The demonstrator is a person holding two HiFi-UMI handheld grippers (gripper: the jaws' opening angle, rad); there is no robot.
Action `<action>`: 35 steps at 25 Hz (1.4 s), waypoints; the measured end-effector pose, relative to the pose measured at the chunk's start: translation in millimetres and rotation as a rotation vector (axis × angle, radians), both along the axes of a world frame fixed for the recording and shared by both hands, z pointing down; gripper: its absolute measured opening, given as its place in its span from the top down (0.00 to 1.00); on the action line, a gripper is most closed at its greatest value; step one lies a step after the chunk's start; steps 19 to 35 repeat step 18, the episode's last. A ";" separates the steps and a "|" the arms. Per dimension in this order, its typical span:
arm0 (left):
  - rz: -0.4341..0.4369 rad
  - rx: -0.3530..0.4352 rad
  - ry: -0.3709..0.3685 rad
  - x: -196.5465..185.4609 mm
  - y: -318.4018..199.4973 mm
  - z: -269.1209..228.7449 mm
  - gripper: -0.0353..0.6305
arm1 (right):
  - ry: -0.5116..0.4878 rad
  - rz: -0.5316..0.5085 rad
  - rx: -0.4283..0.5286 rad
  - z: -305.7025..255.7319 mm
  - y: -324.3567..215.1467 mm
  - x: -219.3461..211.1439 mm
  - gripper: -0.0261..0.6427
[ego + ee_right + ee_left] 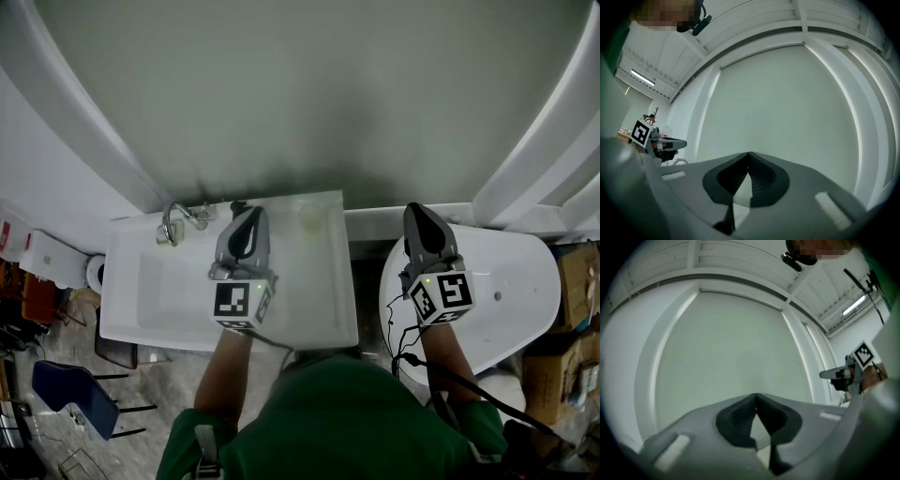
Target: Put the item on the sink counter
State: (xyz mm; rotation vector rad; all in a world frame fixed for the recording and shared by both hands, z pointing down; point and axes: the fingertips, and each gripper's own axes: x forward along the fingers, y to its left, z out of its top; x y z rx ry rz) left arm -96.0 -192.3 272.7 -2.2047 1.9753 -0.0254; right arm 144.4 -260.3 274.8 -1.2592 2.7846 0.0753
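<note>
In the head view a white sink (309,319) stands against the pale green wall. A small pale round item (310,217) lies on its back counter ledge. My left gripper (251,212) hovers over the basin's back right part, just left of that item, jaws shut and empty. My right gripper (415,210) hangs over the white tub (525,281) to the right, also shut with nothing in it. Both gripper views look at the bare wall; in each, the fingertips of the left gripper (756,395) and the right gripper (748,153) meet with nothing between them.
A chrome faucet (178,223) stands at the sink's back left. White frame bars run up the wall on both sides. A blue chair (66,394) stands on the floor at lower left and cardboard boxes (574,281) at far right.
</note>
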 end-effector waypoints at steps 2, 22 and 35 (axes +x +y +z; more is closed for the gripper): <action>0.000 -0.001 0.000 2.8 0.3 -1.0 0.95 | 0.000 -0.001 0.001 -2.2 0.5 2.9 0.97; -0.004 -0.037 -0.012 -1.1 -0.2 12.9 0.95 | -0.004 0.000 -0.004 2.7 5.5 -3.3 0.97; -0.004 -0.037 -0.012 -1.1 -0.2 12.9 0.95 | -0.004 0.000 -0.004 2.7 5.5 -3.3 0.97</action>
